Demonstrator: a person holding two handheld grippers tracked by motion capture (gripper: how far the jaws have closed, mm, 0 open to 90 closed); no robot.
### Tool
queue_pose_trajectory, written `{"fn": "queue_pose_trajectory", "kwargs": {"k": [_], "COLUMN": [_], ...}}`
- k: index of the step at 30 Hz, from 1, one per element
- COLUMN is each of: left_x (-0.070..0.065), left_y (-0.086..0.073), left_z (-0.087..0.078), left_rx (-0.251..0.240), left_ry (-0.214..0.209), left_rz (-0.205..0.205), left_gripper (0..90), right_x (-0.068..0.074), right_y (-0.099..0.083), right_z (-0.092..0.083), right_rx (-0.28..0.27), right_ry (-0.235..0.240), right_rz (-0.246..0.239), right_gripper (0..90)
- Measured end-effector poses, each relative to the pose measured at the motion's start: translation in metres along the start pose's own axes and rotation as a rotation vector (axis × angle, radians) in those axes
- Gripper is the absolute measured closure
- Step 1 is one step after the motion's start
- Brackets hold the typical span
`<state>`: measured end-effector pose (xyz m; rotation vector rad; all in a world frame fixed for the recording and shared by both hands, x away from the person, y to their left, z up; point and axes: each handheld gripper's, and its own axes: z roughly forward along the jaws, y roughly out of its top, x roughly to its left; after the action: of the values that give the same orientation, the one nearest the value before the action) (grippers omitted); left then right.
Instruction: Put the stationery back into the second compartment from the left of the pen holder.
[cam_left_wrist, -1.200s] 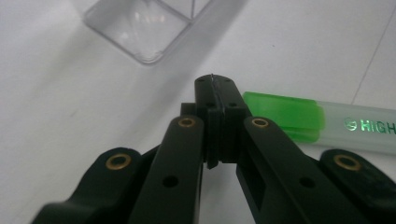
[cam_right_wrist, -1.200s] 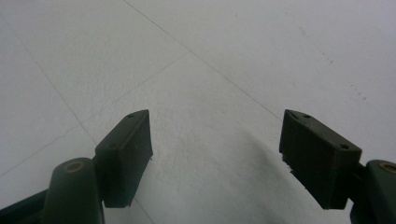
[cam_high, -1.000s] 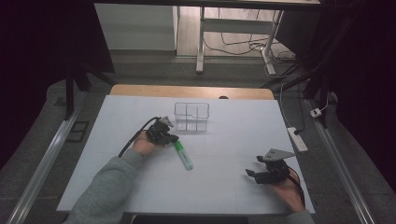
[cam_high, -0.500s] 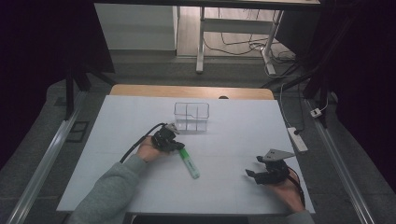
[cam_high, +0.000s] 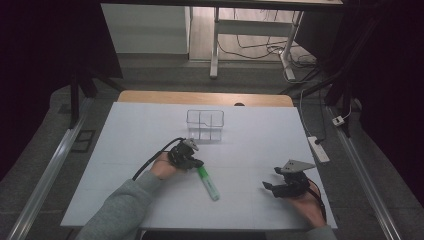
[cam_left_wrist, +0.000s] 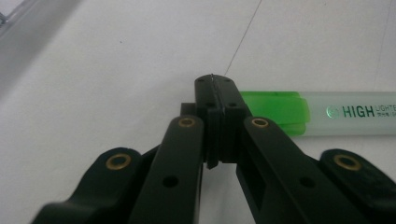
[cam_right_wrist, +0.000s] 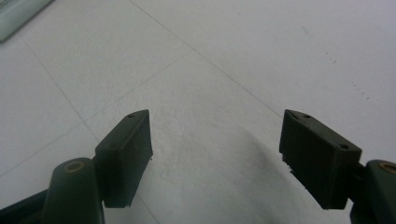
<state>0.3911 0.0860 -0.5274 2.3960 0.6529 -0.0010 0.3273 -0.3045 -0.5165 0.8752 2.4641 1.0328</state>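
I have the left gripper (cam_high: 192, 161) with its fingers (cam_left_wrist: 215, 100) pressed flat together and nothing between them; in the left gripper view the green highlighter pen with a translucent barrel and a bright green cap (cam_left_wrist: 327, 113) lies just beyond and beside the closed tips, touching or nearly touching them, I cannot tell which. The right gripper (cam_high: 272, 186) hovers with its fingers (cam_right_wrist: 125, 149) spread wide over bare surface, holding nothing.

Taking the clear wire-frame basket (cam_high: 205, 123) as my landmark, the pen (cam_high: 207, 182) lies flat on the white table (cam_high: 125, 130), on my side of the basket and well apart from it. The left gripper sits between the basket and the pen, at the pen's capped end; the right gripper is farther from the basket than either, off to the right.

The pen's long axis runs diagonally: the green cap points up toward the basket, the pale barrel end slants away toward the right gripper.

I judge it light, stiff and smooth plastic, round enough to roll or slip when nudged, not fragile. I would take it across the middle of the barrel, fingers square to the axis.
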Motion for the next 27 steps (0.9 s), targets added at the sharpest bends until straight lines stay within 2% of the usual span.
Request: {"fn": "queue_pose_trajectory", "kwargs": {"k": [7,13,17,20,21,23,24,27], "left_x": [-0.002,-0.005,-0.004,-0.005,-0.007,-0.01,-0.011,-0.017], "left_y": [0.001,0.001,-0.002,-0.009,-0.012,-0.02,-0.025,-0.037], "left_z": [0.001,0.001,-0.007,-0.021,-0.027,-0.039,-0.045,-0.06], "left_rx": [0.008,0.003,-0.027,-0.057,-0.074,-0.105,-0.119,-0.144], "left_ry": [-0.016,-0.011,0.023,0.067,0.087,0.111,0.126,0.173], "left_rz": [0.001,-0.002,-0.02,-0.037,-0.042,-0.05,-0.061,-0.082], "left_gripper": [89.0,89.1,89.0,88.8,87.3,78.5,78.5,60.9], "right_x": [-0.001,0.0,0.0,0.0,0.0,-0.001,-0.001,-0.001], "right_y": [0.0,0.0,0.001,0.0,0.0,-0.001,-0.001,0.0], "right_z": [0.0,-0.001,-0.001,-0.001,-0.001,-0.001,-0.001,-0.001], "right_rx": [-0.001,0.0,-0.005,-0.008,-0.009,-0.01,-0.01,-0.014], "right_ry": [0.005,0.003,0.001,0.003,0.005,0.005,0.005,0.007], "right_rz": [0.002,0.001,0.001,0.003,0.005,0.008,0.008,0.006], "right_gripper": [24.9,24.8,24.8,24.8,24.8,24.8,24.8,24.8]}}
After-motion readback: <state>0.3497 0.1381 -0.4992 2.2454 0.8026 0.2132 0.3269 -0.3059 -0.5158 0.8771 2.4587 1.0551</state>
